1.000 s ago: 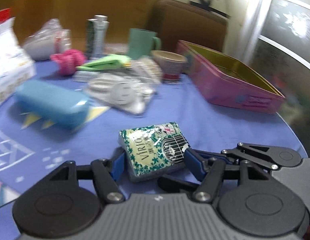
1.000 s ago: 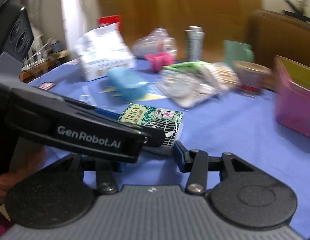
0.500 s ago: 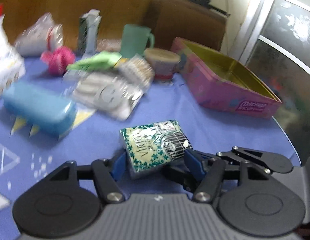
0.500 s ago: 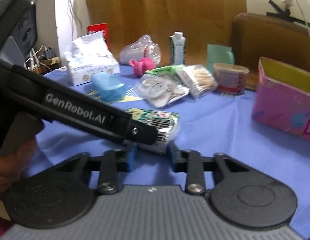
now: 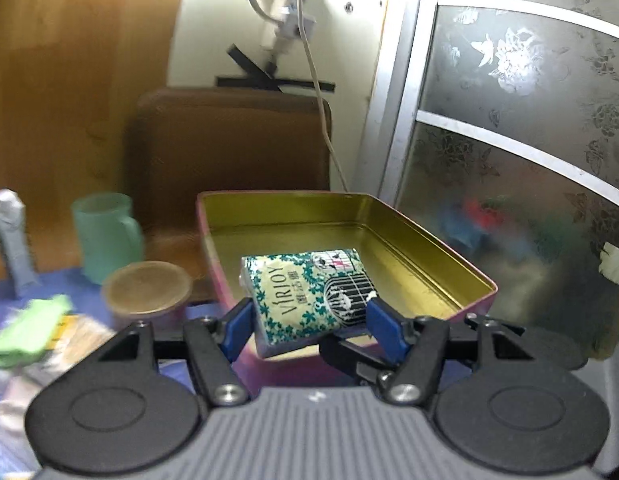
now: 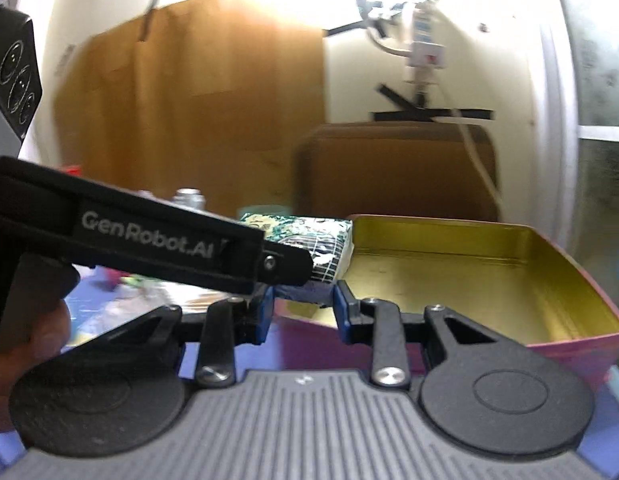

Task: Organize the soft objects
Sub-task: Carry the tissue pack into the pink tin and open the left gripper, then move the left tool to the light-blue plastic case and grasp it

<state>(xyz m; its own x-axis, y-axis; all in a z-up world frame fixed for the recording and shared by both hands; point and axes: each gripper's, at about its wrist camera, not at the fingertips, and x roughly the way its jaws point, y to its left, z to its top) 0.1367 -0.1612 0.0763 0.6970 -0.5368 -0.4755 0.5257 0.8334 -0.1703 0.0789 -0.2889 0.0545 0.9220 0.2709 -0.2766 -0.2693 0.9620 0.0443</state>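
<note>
A green-and-white floral tissue pack (image 5: 305, 296) hangs tilted over the near left corner of an open pink tin with a gold inside (image 5: 409, 236). My left gripper (image 5: 309, 326) is shut on the pack, its blue pads pressing both long sides. The right gripper (image 6: 303, 308) is shut on the same pack (image 6: 325, 248) from below its lower edge. One black finger of the left gripper (image 6: 285, 266) crosses the right wrist view. Nothing lies in the tin (image 6: 469, 280).
Left of the tin stand a green mug (image 5: 105, 236), a brown-lidded cup (image 5: 147, 292) and a grey carton (image 5: 11, 240). A green packet (image 5: 29, 324) and clear bags lie on the blue cloth. A brown chair back (image 5: 229, 140) and a frosted glass door (image 5: 509, 160) stand behind.
Both grippers have lifted the tissue pack off the blue cloth and carried it right, to above the tin. The right gripper's jaws closed onto the pack.
</note>
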